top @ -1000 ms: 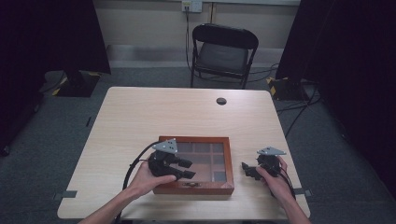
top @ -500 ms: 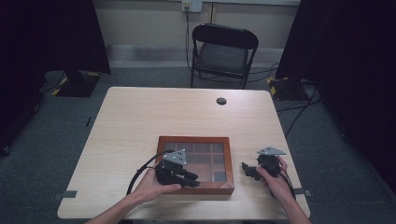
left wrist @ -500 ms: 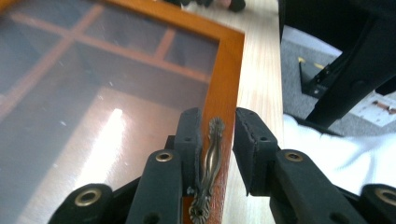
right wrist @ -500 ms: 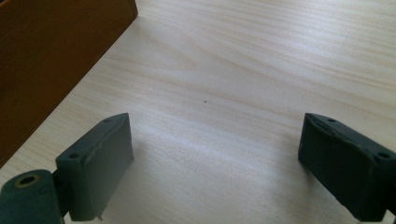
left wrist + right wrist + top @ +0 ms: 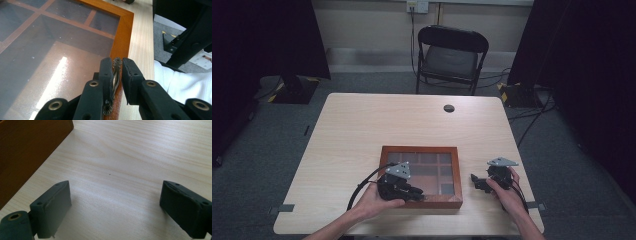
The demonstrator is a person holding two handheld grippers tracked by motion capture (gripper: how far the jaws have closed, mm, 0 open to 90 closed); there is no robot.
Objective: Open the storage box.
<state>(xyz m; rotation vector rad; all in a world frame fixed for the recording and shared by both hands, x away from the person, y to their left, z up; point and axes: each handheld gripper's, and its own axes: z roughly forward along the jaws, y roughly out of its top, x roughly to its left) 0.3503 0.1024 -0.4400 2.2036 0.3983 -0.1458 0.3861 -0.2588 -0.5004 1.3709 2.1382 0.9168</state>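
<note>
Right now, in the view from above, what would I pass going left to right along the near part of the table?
Left gripper, shut on the box's front handle → glass-lidded wooden box → bare strip of table → right gripper, jaws open.

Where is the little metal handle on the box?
The small brass handle sits on the near front edge of the glass-lidded wooden box, between the left gripper's jaws.

A folding chair (image 5: pixel 452 56) stands beyond the table (image 5: pixel 377 125).
</note>
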